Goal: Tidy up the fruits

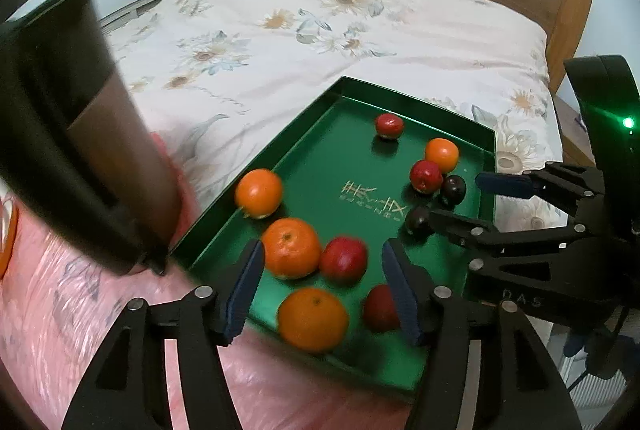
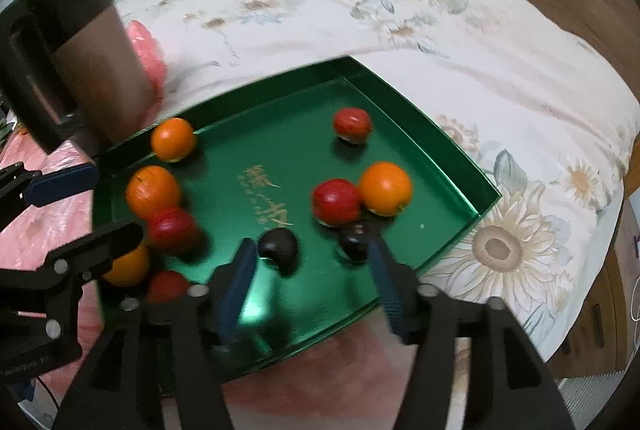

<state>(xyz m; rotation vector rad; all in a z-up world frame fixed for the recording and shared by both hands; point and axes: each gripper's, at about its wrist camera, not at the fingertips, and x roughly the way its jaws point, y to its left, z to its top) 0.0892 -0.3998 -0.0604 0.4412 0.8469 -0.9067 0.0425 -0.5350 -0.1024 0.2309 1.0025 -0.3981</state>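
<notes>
Just beyond my right gripper (image 2: 310, 280) — jaws apart, empty — lay two dark fruits (image 2: 279, 245); my left gripper (image 1: 322, 290), also apart, hung over the oranges (image 1: 292, 248).

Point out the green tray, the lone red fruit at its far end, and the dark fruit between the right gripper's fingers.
green tray (image 2: 420, 134): right wrist view, far rim.
lone red fruit (image 2: 353, 124): right wrist view, centre.
dark fruit (image 2: 278, 248): right wrist view, centre.

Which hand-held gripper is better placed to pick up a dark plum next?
Right, probably. The right hand-held gripper hangs open just above the two dark plums; the left hand-held gripper sits over oranges and red fruit.
</notes>
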